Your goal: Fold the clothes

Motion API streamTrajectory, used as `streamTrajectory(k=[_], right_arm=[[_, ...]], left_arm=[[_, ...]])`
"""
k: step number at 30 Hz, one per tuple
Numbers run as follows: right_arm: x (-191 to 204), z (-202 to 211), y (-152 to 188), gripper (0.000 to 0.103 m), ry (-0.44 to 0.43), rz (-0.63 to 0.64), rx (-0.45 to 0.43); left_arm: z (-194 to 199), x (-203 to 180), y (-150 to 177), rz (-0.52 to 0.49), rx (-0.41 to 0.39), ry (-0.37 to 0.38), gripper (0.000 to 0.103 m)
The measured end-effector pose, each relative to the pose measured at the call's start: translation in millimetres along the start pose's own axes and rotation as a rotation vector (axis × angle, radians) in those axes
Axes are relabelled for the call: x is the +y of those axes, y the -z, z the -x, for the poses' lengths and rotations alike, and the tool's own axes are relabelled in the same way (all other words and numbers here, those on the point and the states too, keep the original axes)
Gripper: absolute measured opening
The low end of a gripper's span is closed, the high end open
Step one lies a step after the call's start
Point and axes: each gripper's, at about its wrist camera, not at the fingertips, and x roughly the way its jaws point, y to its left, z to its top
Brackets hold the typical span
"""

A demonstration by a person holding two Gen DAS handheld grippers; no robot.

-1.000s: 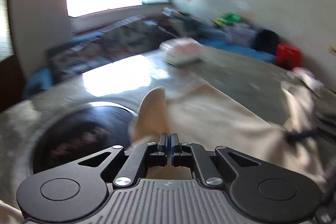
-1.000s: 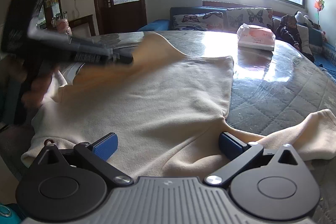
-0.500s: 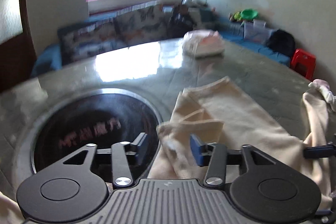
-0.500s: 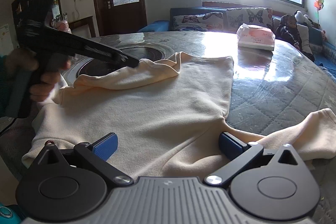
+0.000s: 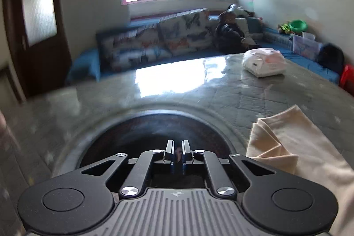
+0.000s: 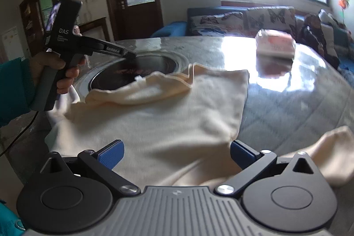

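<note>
Right wrist view: cream top is laid flat on table, one sleeve folded in. Right gripper is held wide apart, empty; left gripper nearly closed, empty. Loose sleeve could slide toward the dark inset.

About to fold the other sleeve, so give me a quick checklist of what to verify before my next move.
1. Left tool empty, off the cloth: ok, nearly shut over the dark round inset.
2. Right tool open: ok, wide, above the cream top.
3. Left sleeve folded in: ok, though bunched.
4. Right sleeve folded: not ok, lying out sideways.
5. Tissue pack apart from the top: ok.
</note>
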Motion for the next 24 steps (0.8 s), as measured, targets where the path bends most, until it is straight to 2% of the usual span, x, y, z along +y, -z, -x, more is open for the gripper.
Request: streamTrajectory(k=[2, 3, 4, 5, 6, 9, 11, 13, 16, 19, 24], right_arm=[[-5.9, -0.2, -9.8, 0.103, -0.005, 0.013, -0.002], [-8.8, -0.3, -14.7, 0.103, -0.008, 0.02, -0.003], [-12.3, -1.5, -19.6, 0.103, -0.007, 0.024, -0.003], [-16.9, -5.0, -24.8, 0.103, -0.001, 0.026, -0.001], [-21.4, -8.4, -30.0, 0.102, 0.005, 0.027, 0.0], [-37.9, -22.1, -48.2, 0.095, 0.025, 0.032, 0.008], [-47.8, -32.2, -58.3, 0.093, 0.026, 0.019, 0.018], [-58.7, -44.1, -69.1, 0.086, 0.026, 0.003, 0.03], [-68.2, -62.5, -79.9, 0.077, 0.031, -0.009, 0.05], [-76.1, -80.3, -89.1, 0.067, 0.034, -0.028, 0.067], [-90.9, -112.7, -101.7, 0.064, 0.058, -0.084, 0.1]], left_arm=[[1.8, 7.0, 1.6, 0.046, 0.031, 0.072, 0.01], [4.4, 0.2, 4.4, 0.016, 0.029, 0.092, 0.014], [7.0, -7.1, 7.1, -0.013, 0.027, 0.112, 0.028], [8.8, -16.6, 9.7, -0.037, 0.027, 0.129, 0.038], [10.0, -25.7, 12.0, -0.06, 0.028, 0.145, 0.054], [1.1, -44.1, 15.0, -0.098, 0.049, 0.168, 0.055], [-6.9, -49.9, 17.2, -0.103, 0.074, 0.178, 0.051], [-10.1, -51.6, 20.2, -0.12, 0.076, 0.187, 0.021], [-7.9, -51.2, 20.8, -0.147, 0.052, 0.172, 0.008], [-5.5, -35.9, 12.2, -0.12, 0.019, 0.12, 0.006], [-9.6, -1.8, -2.7, -0.065, -0.023, -0.006, 0.006]])
